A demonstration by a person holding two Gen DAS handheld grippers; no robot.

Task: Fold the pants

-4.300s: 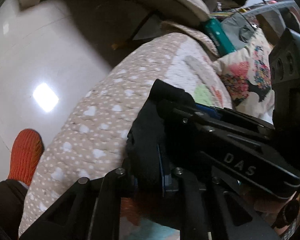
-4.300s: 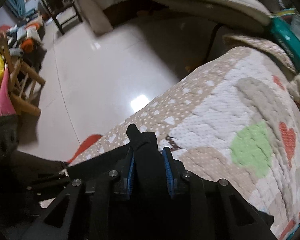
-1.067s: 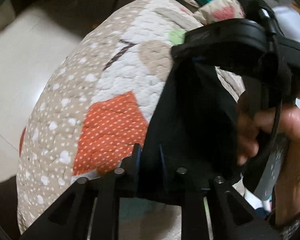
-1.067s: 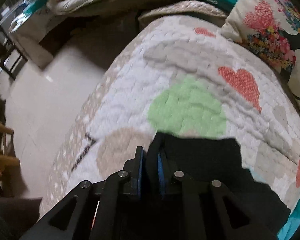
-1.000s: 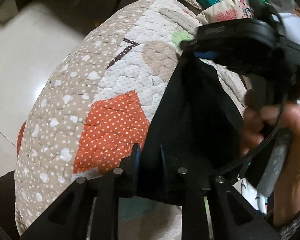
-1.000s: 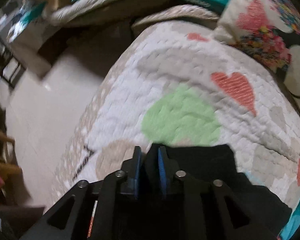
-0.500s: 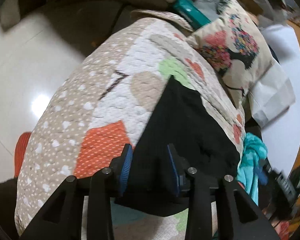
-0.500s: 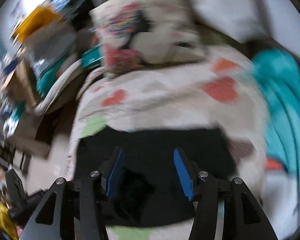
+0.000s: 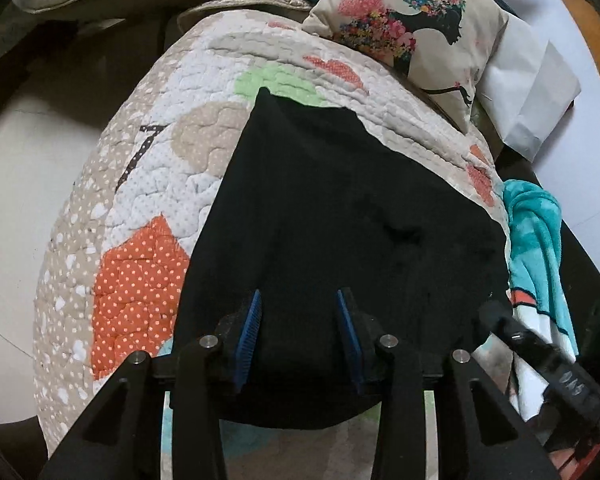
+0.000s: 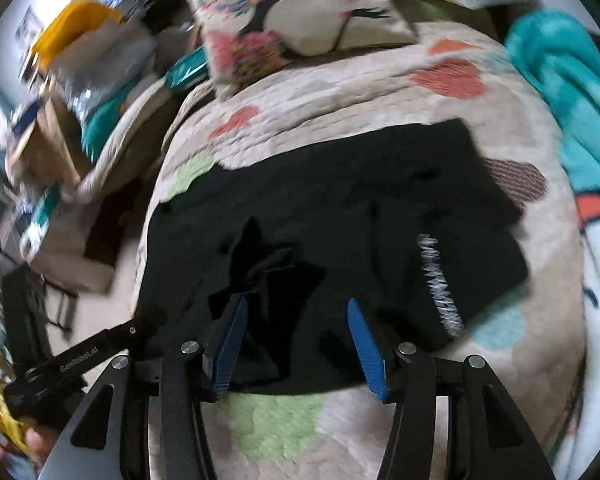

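Note:
The black pants (image 9: 340, 216) lie folded and flat on the heart-patterned quilt (image 9: 160, 184). In the right wrist view the pants (image 10: 340, 216) show a white printed strip on their right side. My left gripper (image 9: 298, 320) is open and empty, its blue pads (image 9: 249, 328) just above the pants' near edge. My right gripper (image 10: 296, 336) is open and empty, hovering over the near edge of the pants. The right gripper's body shows at the lower right of the left wrist view, and the left gripper's body at the lower left of the right wrist view.
A floral cushion (image 9: 412, 20) and a white pillow (image 9: 528, 92) lie at the far end of the quilt. A teal blanket (image 9: 540, 240) lies to the right of the pants. Pale floor (image 9: 28, 160) drops off on the left. Boxes and clutter (image 10: 60, 80) stand beyond.
Both grippers held the pants' edge and carried it across the quilt. They have since opened and let go, and the pants now lie flat. The right gripper has pulled back and swung right.

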